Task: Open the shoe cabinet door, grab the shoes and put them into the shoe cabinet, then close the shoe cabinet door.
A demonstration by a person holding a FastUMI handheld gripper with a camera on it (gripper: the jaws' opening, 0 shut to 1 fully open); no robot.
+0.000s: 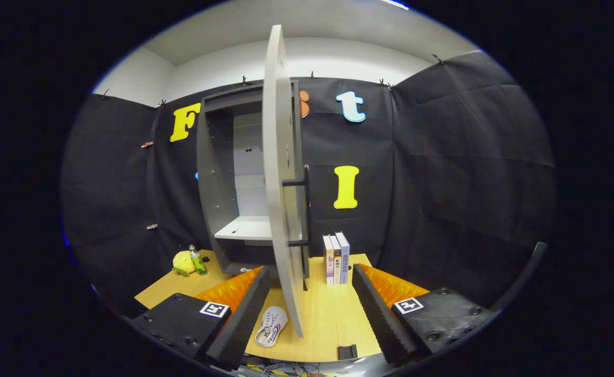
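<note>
The grey shoe cabinet [218, 178] stands upright on the wooden table, straight ahead of me. Its door [278, 173] is swung wide open and points edge-on toward me, with the black bar handle [302, 212] on its right face. Inside, a white shelf [247, 229] is bare. A white shoe [271, 326] lies on the table between my fingers, close to the left finger [239, 314] and just left of the door's bottom edge. My gripper [309, 319] is open, its fingers spread wide with nothing held.
Three upright books [336, 258] stand just right of the cabinet. A yellow plush toy [183, 262] and a small green bottle [198, 261] sit to the cabinet's left. A small black block [347, 352] rests at the table's near edge. Black cloth walls enclose the table.
</note>
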